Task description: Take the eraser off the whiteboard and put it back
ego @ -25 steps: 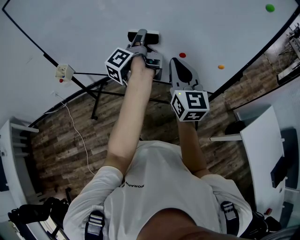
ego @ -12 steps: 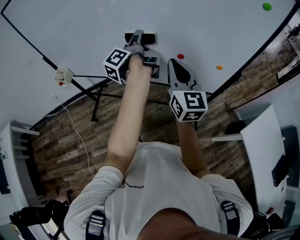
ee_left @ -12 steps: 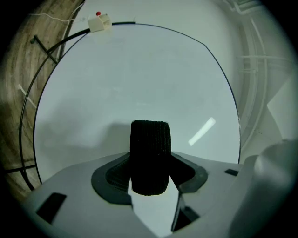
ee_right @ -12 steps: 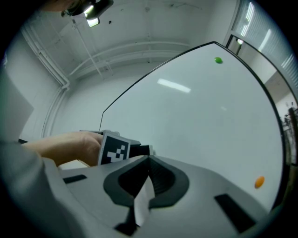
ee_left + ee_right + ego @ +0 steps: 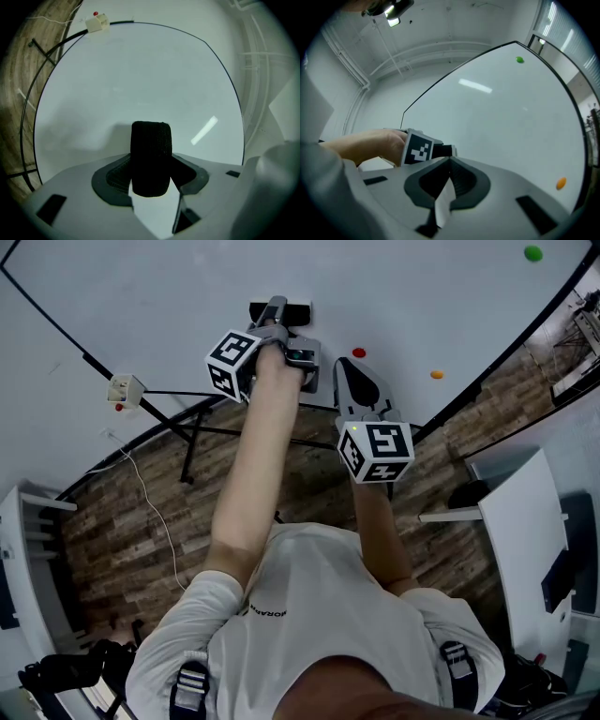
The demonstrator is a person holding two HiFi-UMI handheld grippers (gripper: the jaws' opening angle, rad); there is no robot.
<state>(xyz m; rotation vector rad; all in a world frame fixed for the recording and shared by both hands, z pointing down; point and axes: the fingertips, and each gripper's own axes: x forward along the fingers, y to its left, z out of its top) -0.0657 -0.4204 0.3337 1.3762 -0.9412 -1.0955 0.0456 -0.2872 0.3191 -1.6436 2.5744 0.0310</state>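
Spanning the wall ahead, the whiteboard (image 5: 431, 296) takes up most of what I see. The left gripper (image 5: 150, 177) is clamped on the black eraser (image 5: 150, 154), held right at the board; I cannot tell whether they touch. The right gripper (image 5: 449, 164) hangs just beside, jaws together, empty. The grab looks done. Lifting clear and putting it back seem left.

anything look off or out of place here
Nothing stands out. The black eraser sits upright, gripped in the left gripper at the whiteboard; the right gripper is shut and empty.
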